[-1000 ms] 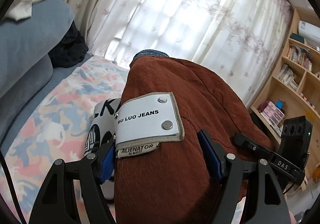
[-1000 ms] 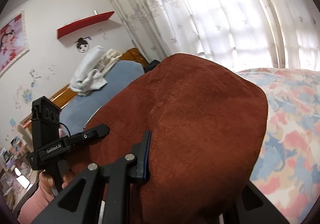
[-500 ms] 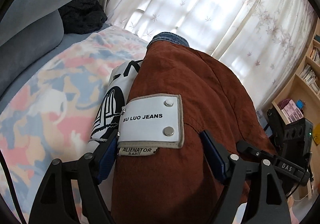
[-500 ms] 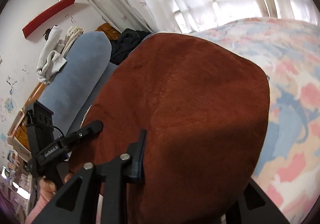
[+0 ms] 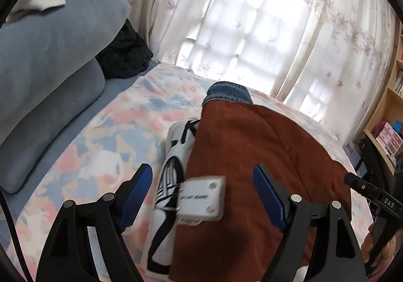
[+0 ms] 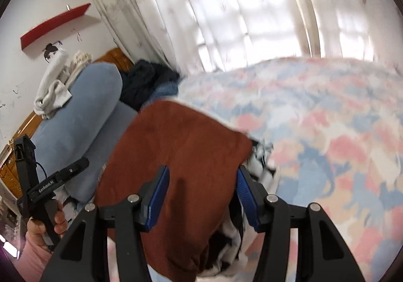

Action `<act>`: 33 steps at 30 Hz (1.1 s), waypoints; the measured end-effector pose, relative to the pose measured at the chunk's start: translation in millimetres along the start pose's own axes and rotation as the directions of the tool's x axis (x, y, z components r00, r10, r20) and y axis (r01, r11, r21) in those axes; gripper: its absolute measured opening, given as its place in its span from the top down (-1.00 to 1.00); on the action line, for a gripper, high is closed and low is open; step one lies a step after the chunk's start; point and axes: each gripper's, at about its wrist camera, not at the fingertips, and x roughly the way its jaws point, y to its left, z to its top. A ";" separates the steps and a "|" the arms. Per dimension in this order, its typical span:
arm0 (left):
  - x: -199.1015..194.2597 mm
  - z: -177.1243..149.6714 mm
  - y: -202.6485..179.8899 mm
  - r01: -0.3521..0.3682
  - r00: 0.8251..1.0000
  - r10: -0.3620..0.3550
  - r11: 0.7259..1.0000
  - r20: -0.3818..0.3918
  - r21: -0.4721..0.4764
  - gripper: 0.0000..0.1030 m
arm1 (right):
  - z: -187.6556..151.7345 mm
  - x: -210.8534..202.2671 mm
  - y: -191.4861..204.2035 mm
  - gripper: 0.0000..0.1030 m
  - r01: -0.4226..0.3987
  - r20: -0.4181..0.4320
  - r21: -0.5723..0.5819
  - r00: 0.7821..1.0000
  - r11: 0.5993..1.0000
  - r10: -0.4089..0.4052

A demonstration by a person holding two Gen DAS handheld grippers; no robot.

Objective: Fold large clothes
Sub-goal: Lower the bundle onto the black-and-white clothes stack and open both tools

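I saw the folded rust-brown garment (image 5: 241, 156) now dropped onto the bed (image 5: 105, 141). My left tongs (image 5: 201, 194) stood open around it; my right tongs (image 6: 201, 194) were opening, releasing it.

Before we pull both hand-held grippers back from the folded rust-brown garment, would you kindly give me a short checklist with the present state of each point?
1. Left hand-held gripper clear of the cloth: ok, its blue pads stand apart from the rust-brown suede-like garment.
2. Right hand-held gripper released: not ok yet, its jaws are opening and the garment lies between them.
3. Garment resting on the pastel patterned bedspread: ok.
4. White rectangular label patch lying flat: cannot tell, blurred.
5. Black-and-white printed garment tucked under: not ok, it sticks out at the side.
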 end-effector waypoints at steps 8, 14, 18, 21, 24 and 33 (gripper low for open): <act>41.7 -4.4 -48.7 -0.110 0.993 0.115 0.989 -0.035 0.102 -0.44 | 16.7 34.6 16.8 -0.06 0.238 0.050 0.005 0.970 0.971 -0.238; 63.7 -2.6 -55.0 -0.146 0.987 0.152 0.983 -0.050 0.116 -0.45 | 21.2 26.0 16.9 -0.06 0.251 0.176 -0.010 0.953 0.968 -0.246; 73.6 6.6 -50.2 -0.143 0.986 0.150 0.986 -0.076 0.086 -0.46 | 28.0 60.8 21.2 -0.05 0.119 0.062 -0.022 0.991 0.993 -0.118; 83.5 10.4 -48.1 -0.160 0.981 0.168 0.983 -0.093 0.086 -0.49 | 28.2 94.6 22.1 -0.05 0.108 -0.039 -0.014 0.993 0.994 -0.108; 100.0 11.7 -42.2 -0.172 0.973 0.179 0.983 -0.143 0.061 -0.56 | 24.0 128.7 16.3 -0.05 0.163 -0.127 -0.030 0.978 0.986 -0.166; 131.7 0.2 -21.5 -0.186 0.964 0.177 0.982 -0.200 -0.025 -0.82 | 11.8 170.1 -2.8 -0.31 0.188 -0.229 -0.009 0.956 0.982 -0.185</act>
